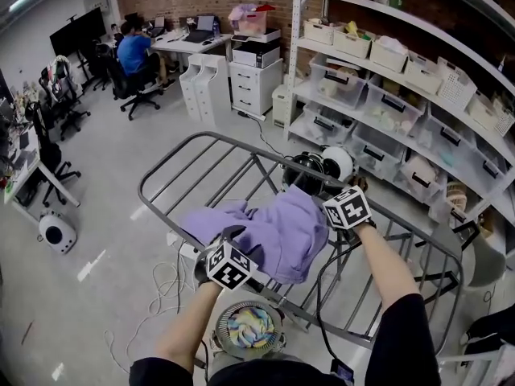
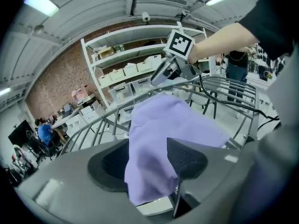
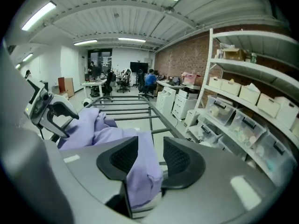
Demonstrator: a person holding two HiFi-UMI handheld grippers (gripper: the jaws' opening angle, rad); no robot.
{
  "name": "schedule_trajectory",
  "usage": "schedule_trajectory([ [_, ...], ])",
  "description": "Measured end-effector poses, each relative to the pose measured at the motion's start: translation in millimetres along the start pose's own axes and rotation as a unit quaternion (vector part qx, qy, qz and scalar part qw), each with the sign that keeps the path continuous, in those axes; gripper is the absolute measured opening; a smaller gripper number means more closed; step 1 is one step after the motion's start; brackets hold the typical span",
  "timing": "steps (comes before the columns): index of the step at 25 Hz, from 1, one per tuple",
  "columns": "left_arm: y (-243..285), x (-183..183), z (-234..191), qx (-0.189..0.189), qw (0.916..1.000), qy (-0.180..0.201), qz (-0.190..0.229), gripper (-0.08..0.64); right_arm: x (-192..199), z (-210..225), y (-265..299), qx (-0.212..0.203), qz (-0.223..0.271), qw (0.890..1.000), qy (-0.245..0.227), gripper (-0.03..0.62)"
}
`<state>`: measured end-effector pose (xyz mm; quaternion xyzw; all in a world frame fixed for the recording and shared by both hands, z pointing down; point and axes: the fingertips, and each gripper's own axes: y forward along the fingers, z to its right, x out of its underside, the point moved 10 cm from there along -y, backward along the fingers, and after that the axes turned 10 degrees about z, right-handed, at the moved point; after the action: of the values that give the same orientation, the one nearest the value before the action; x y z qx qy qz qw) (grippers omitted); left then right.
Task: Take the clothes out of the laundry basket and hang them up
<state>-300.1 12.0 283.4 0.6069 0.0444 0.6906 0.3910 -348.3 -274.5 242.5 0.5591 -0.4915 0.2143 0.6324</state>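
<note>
Across rack's (image 1: 201, 147) near edge, with left gripper (image 2: 148, 157) and right gripper (image 3: 150, 155) both unclenched around cloth (image 1: 278, 232), risks dragging it off by snagging on withdrawal.

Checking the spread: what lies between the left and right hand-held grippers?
The purple garment spans from the left hand-held gripper to the right hand-held gripper; the head view shows it.

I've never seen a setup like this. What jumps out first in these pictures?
A lilac garment lies draped over a grey drying rack in the middle, with its edges between the open left tongs and right tongs. Just below, near the person's body, a round basket holds colourful laundry.
</note>
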Motion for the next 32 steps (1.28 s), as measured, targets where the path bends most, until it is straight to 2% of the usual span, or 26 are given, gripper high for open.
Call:
schedule_trajectory([
  [3, 5, 9, -5, 0.026, 0.9994, -0.015, -0.015, 0.242, -4, 3, 32, -0.016, -0.027, 0.999, 0.031, 0.173],
  [6, 10, 12, -5, 0.038, 0.9991, -0.015, -0.015, 0.242, -7, 5, 58, -0.024, -0.05, 0.998, 0.037, 0.173],
  [11, 16, 15, -3, 0.045, 0.9988, -0.011, -0.018, 0.242, -8, -4, 89, -0.063, -0.083, 0.993, 0.048, 0.173],
  [16, 24, 23, 2, 0.034, 0.9989, -0.008, -0.031, 0.237, 2, -10, 111, -0.076, -0.136, 0.987, 0.045, 0.169],
  [17, 25, 25, 3, 0.034, 0.9987, -0.007, -0.037, 0.214, 4, -11, 114, -0.084, -0.146, 0.985, 0.047, 0.151],
  [18, 25, 26, 5, 0.033, 0.9986, -0.007, -0.041, 0.178, 5, -13, 115, -0.093, -0.154, 0.983, 0.045, 0.104],
  [19, 24, 26, 6, 0.032, 0.9985, -0.01, -0.044, 0.15, 5, -14, 116, -0.099, -0.161, 0.981, 0.04, 0.019],
  [23, 7, 25, 7, 0.026, 0.999, -0.023, -0.027, 0.116, 0, -10, 118, -0.073, -0.158, 0.984, 0.037, 0.014],
  [25, -9, 25, 8, 0.024, 0.9993, -0.02, -0.02, 0.05, -2, -1, 116, -0.054, -0.142, 0.987, 0.049, 0.012],
  [29, -41, 36, 12, 0.024, 0.9988, -0.034, -0.024, 0.046, -2, 15, 111, -0.039, -0.126, 0.988, 0.077, 0.012],
  [32, -52, 37, 18, 0.008, 0.9988, -0.045, -0.016, 0.044, -3, 16, 114, -0.035, -0.128, 0.988, 0.073, 0.012],
])
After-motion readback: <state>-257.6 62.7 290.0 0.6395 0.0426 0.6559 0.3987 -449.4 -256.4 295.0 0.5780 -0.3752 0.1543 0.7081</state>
